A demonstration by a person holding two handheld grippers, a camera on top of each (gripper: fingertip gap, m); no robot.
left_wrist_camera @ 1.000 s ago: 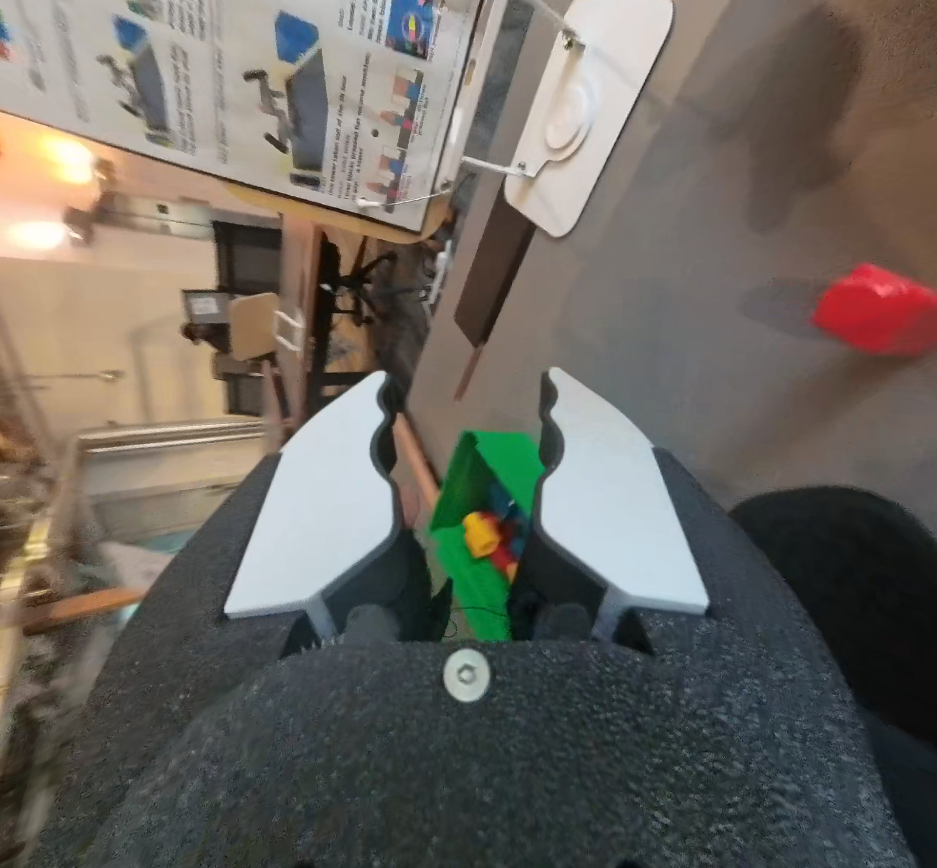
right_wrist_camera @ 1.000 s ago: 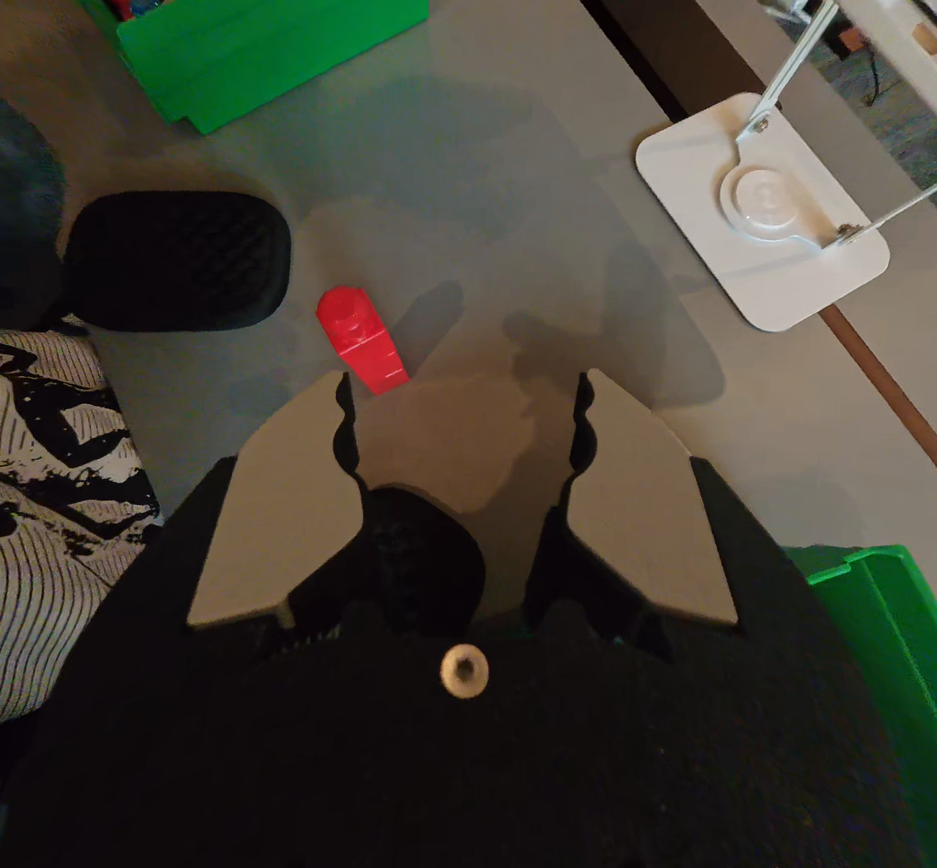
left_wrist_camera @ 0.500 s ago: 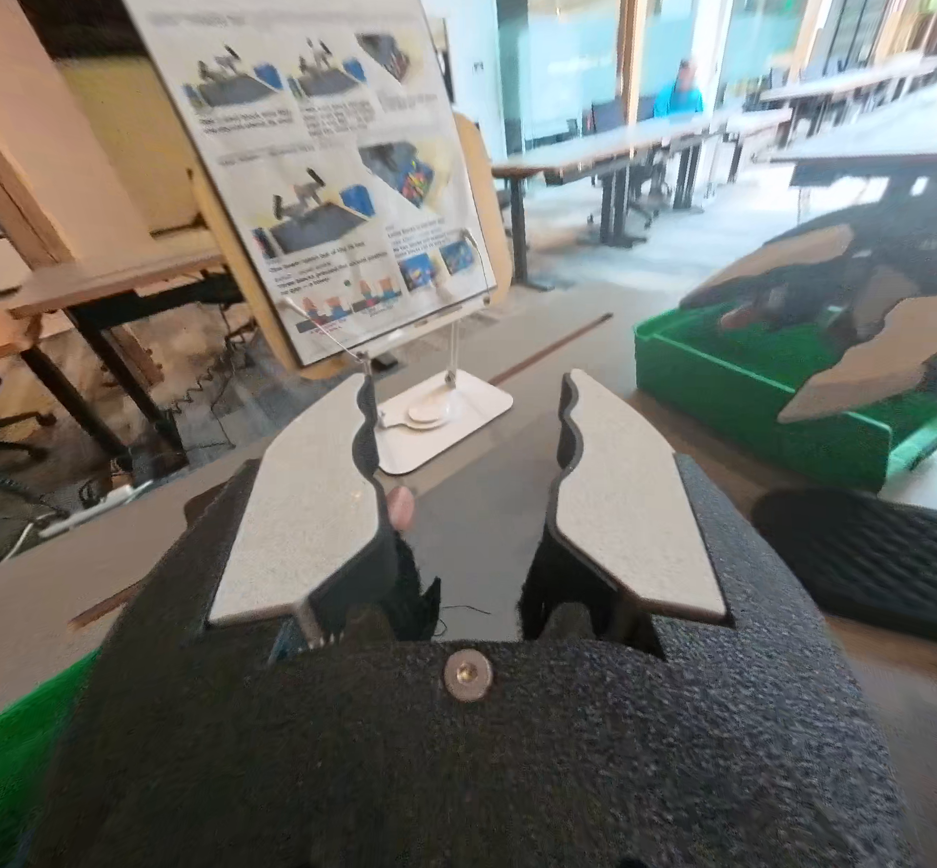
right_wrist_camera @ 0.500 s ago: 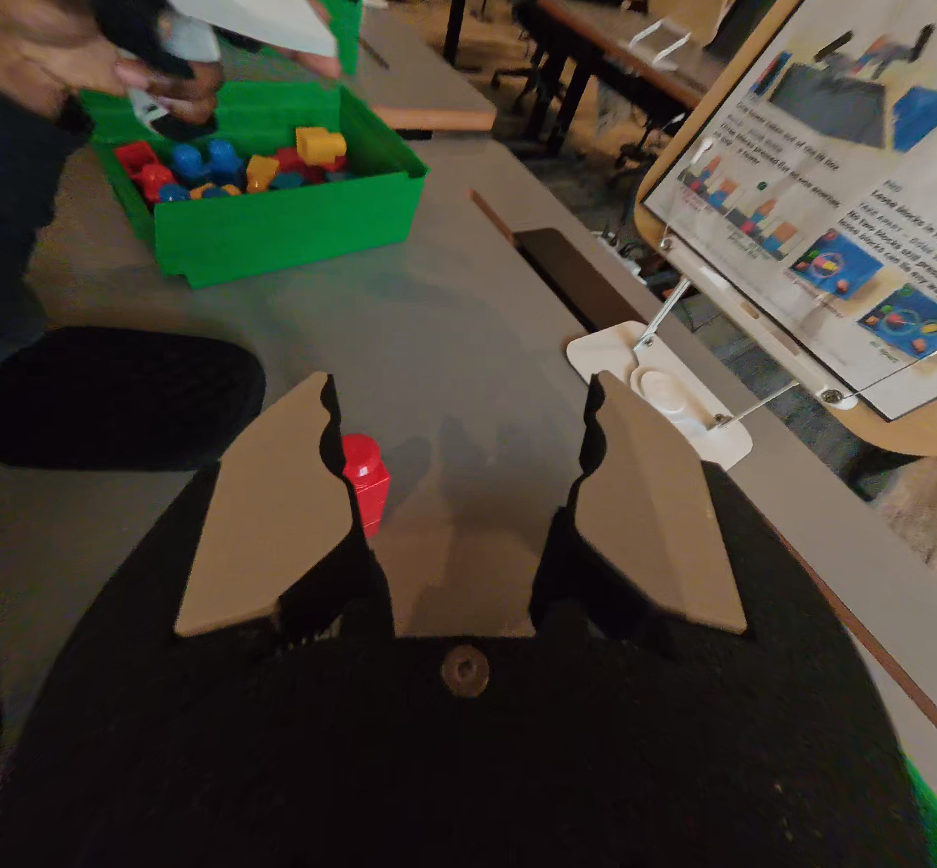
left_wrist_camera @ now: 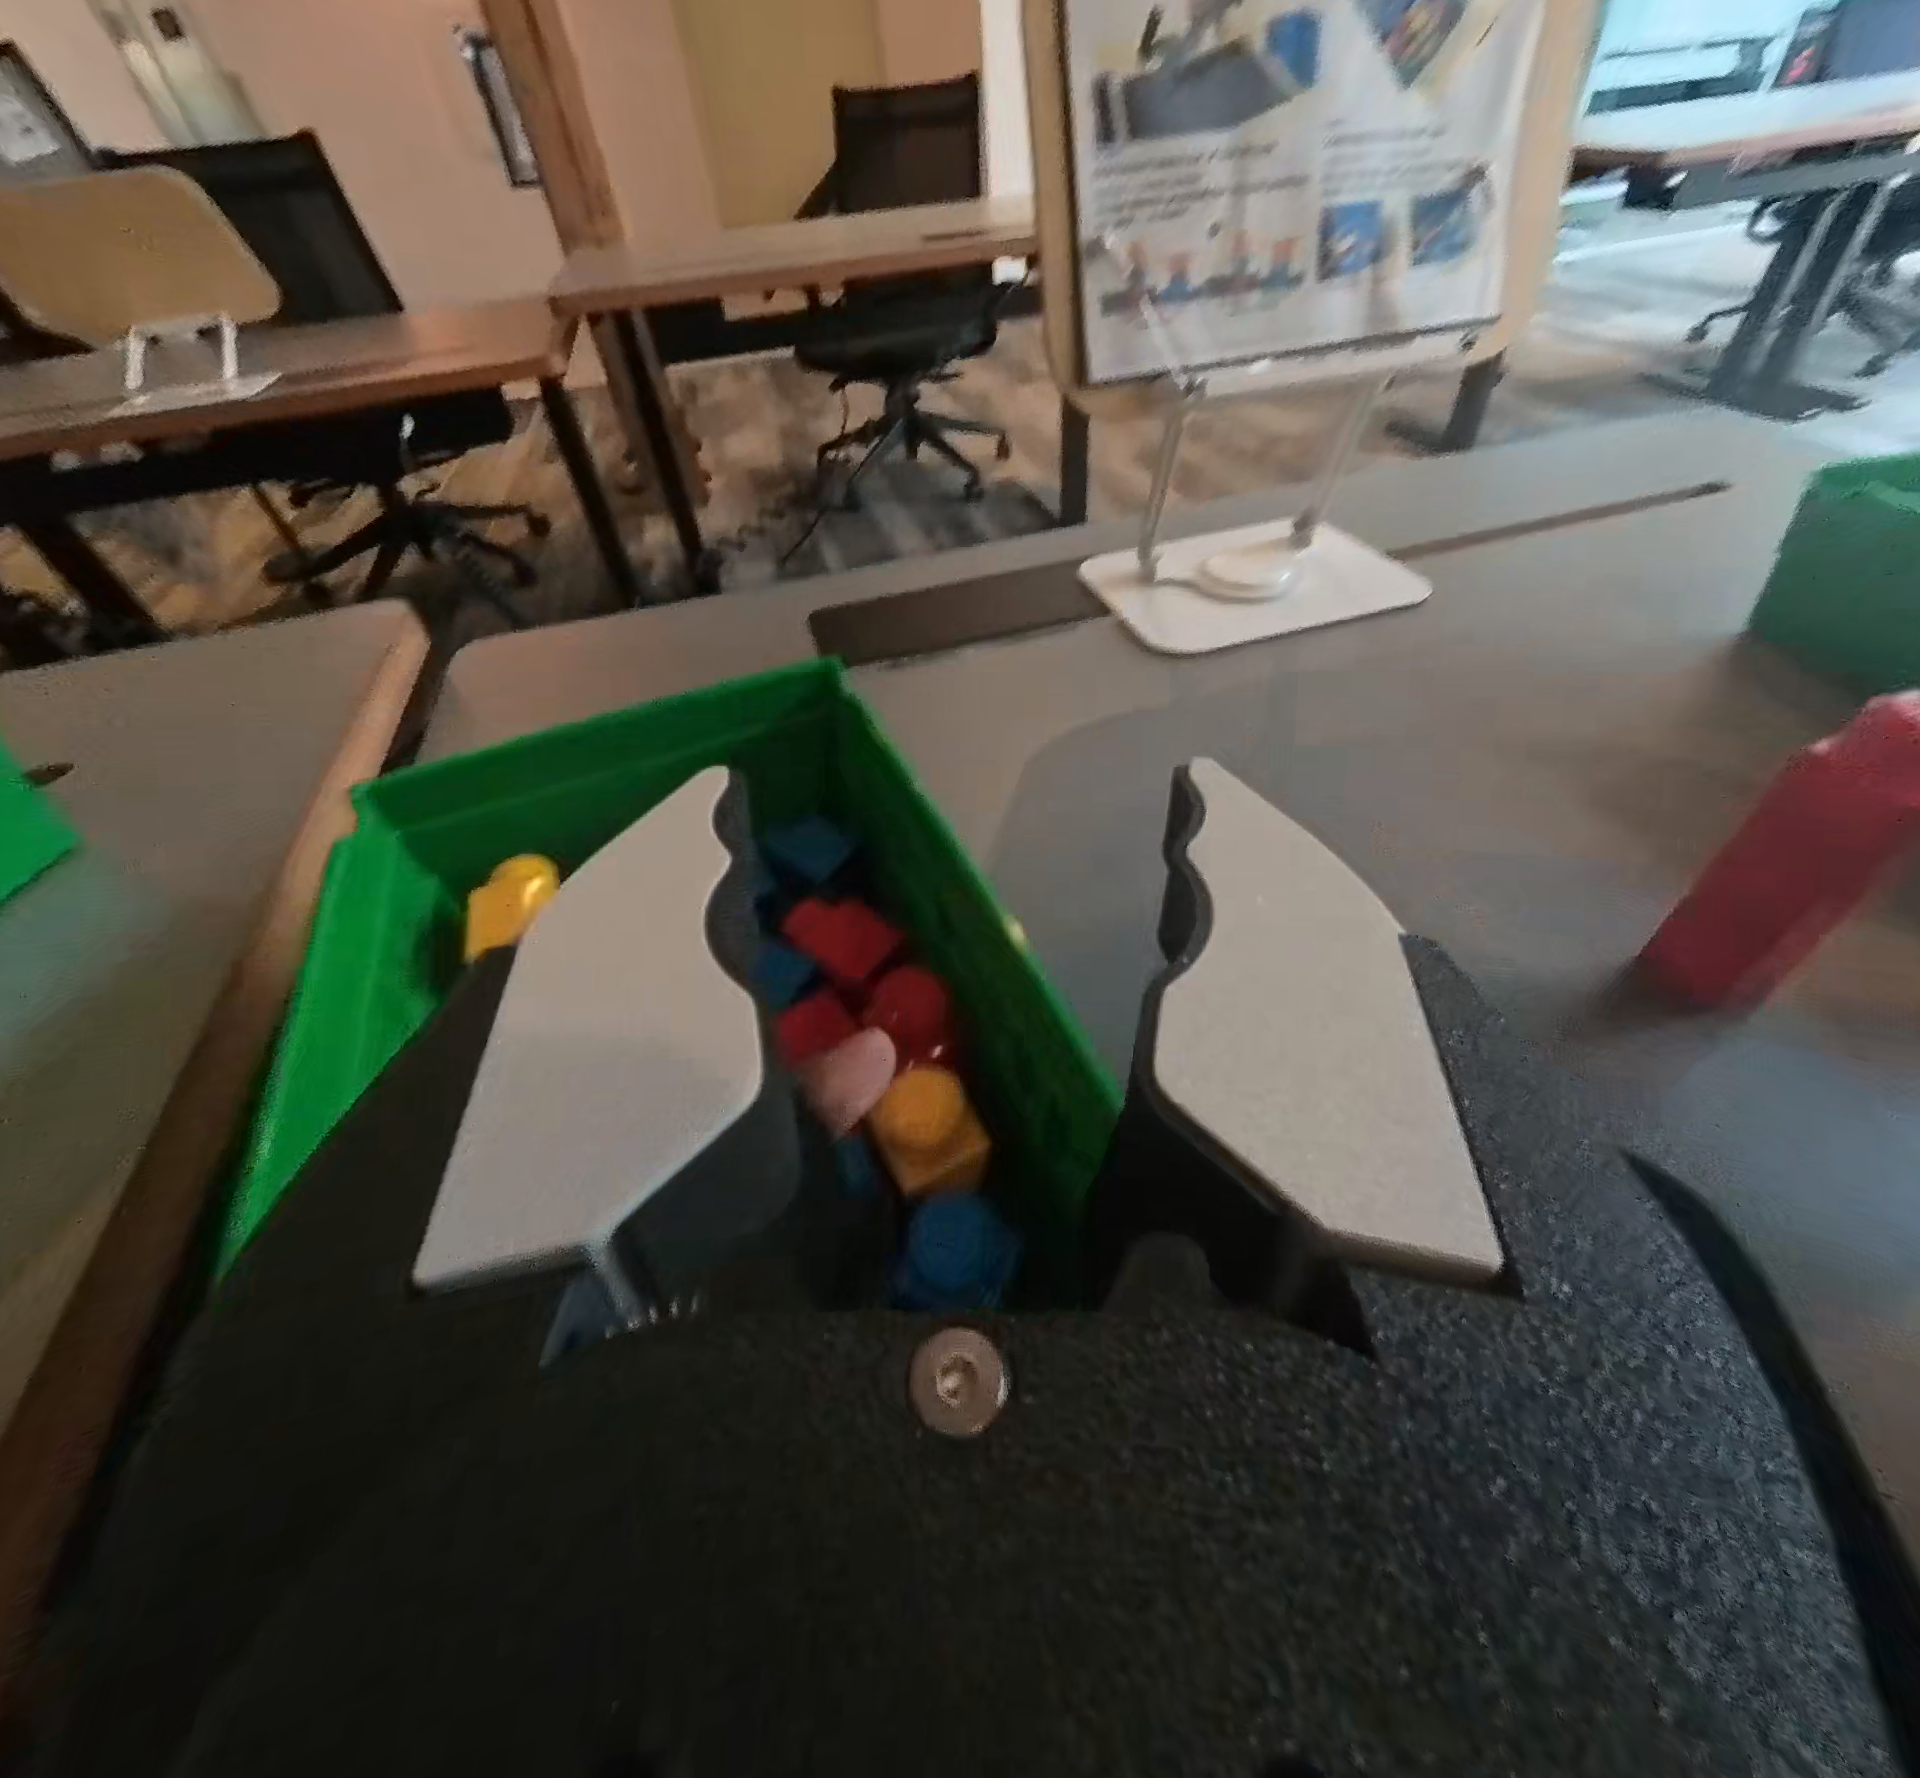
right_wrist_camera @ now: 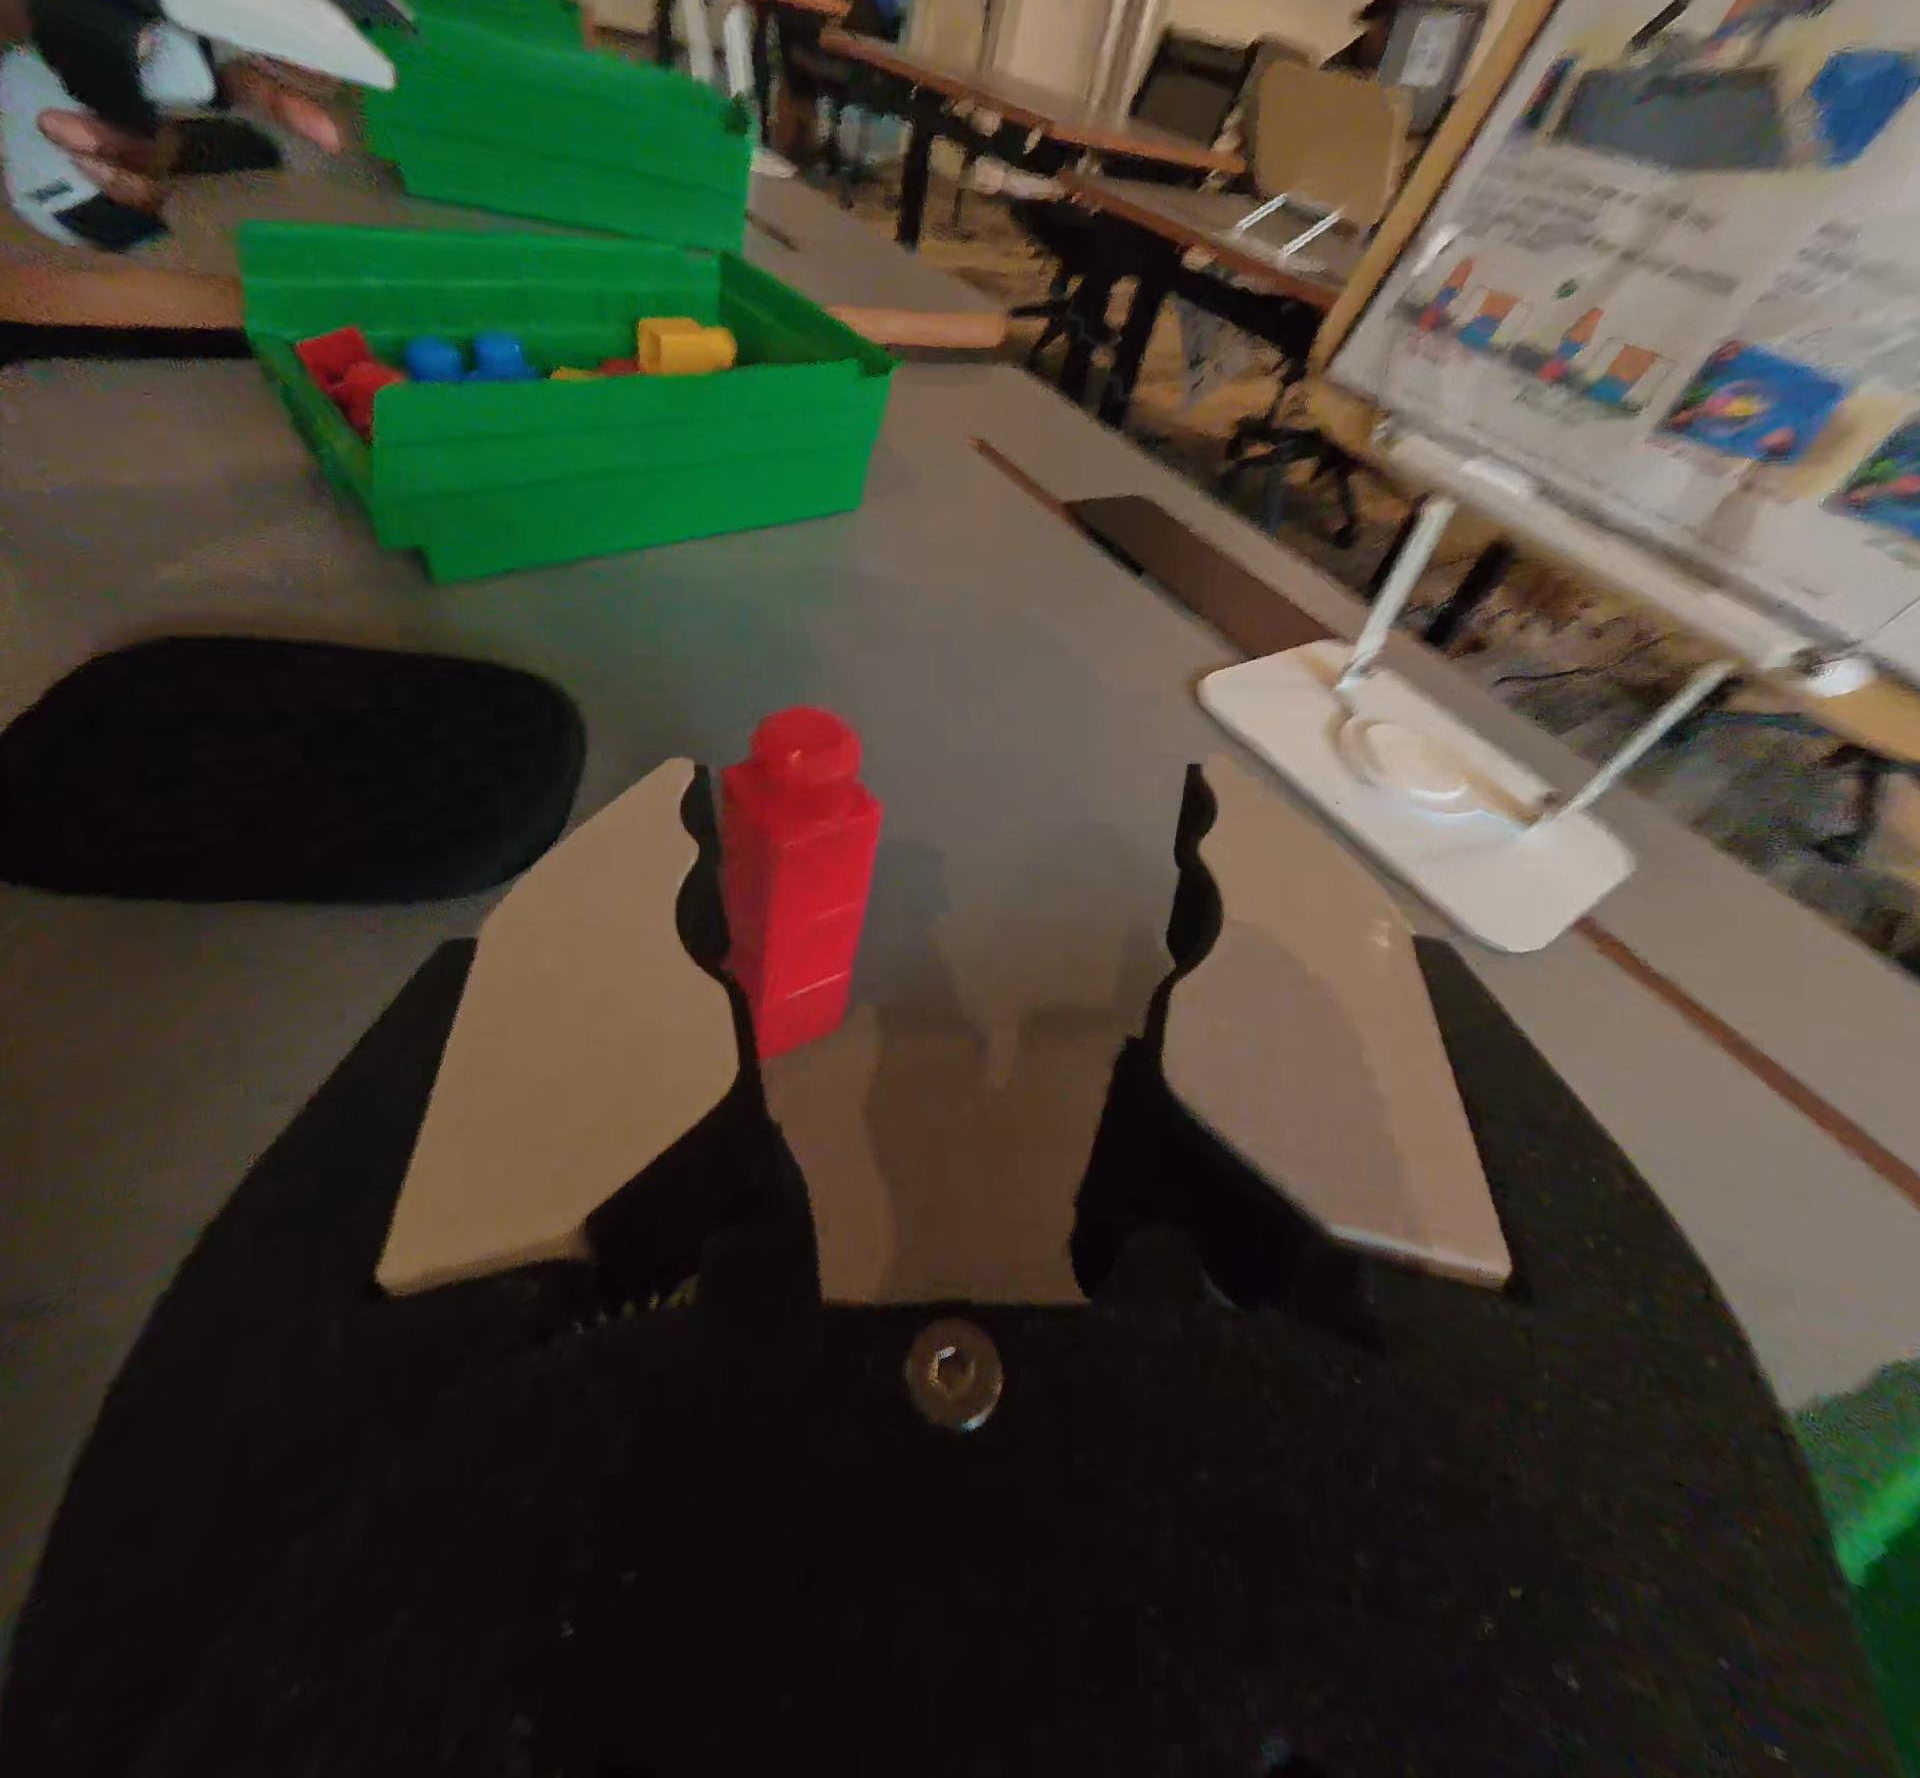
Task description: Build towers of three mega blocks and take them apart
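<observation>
A red block tower [right_wrist_camera: 798, 897] stands upright on the grey table, just ahead of my right gripper [right_wrist_camera: 940, 778], close to its left finger. My right gripper is open and empty. The tower also shows blurred at the right of the left wrist view [left_wrist_camera: 1787, 897]. My left gripper [left_wrist_camera: 951, 783] is open and empty, held above a green bin [left_wrist_camera: 935, 855] that holds several red, blue, yellow and orange blocks [left_wrist_camera: 852, 939]. The same bin [right_wrist_camera: 623, 471] shows far left in the right wrist view, with the left gripper [right_wrist_camera: 229, 3] above and behind it.
A black pad [right_wrist_camera: 281, 772] lies left of the tower. A white stand base [right_wrist_camera: 1423, 814] holding a poster board [right_wrist_camera: 1683, 274] is at the right. A second green bin [left_wrist_camera: 1849, 575] sits far right in the left wrist view. Other tables and chairs stand beyond.
My left gripper has swung round and come over the green bin of blocks. My right gripper has lowered and moved closer to the red tower. Both stay open.
</observation>
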